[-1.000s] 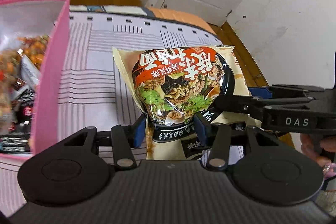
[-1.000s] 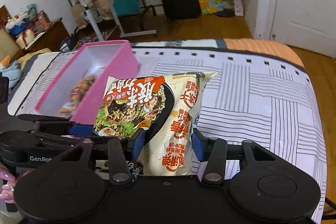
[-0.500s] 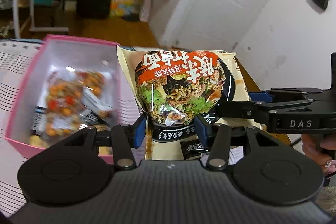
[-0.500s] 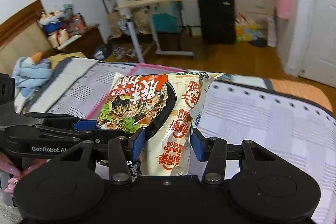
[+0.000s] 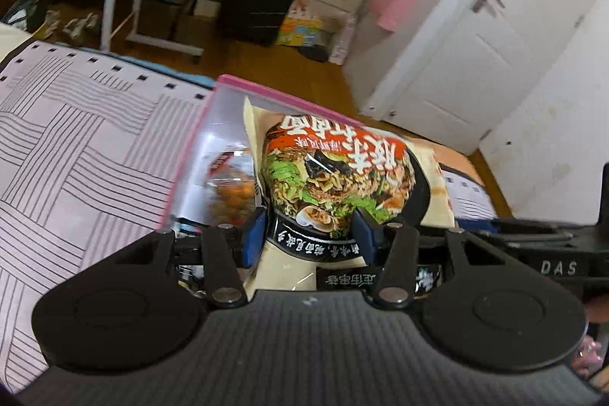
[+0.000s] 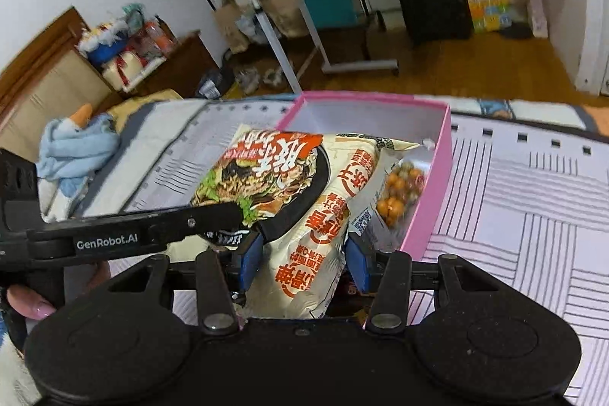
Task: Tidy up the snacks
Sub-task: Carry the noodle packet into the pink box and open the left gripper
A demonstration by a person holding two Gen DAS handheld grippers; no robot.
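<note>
Over the pink box (image 5: pixel 224 90), in the left wrist view, the left claw (image 5: pixel 309 234) is clamping its blue pads on the lower edge of the noodle packet (image 5: pixel 342 185). A second ago the packet was hanging above the bare striped bedspread (image 5: pixel 76 147) with the box off at the left edge; now the box is sitting directly behind and below the packet. The packet is a glossy, crinkled plastic pouch, cream with a printed bowl of noodles and an orange-red banner. A clear bag of orange snacks (image 5: pixel 232 193) is lying inside the box, just left of the packet. The right claw's black arm is reaching in from the right edge and meeting the packet's side.

Across the bed, in the right wrist view, the right claw (image 6: pixel 302 259) is clamping on the cream side panel of the noodle packet (image 6: pixel 304 200). One second earlier the pink box (image 6: pixel 430 200) was standing to the left of the packet; now the packet is lying over its near-left part. The box is rectangular, with matte pink walls and a pale lining. The bag of orange snacks (image 6: pixel 399 193) is resting against its right wall. The left claw (image 6: pixel 219 214) is gripping the packet from the left. The bedspread (image 6: pixel 533 215) is a pale cloth with dark line blocks.
</note>
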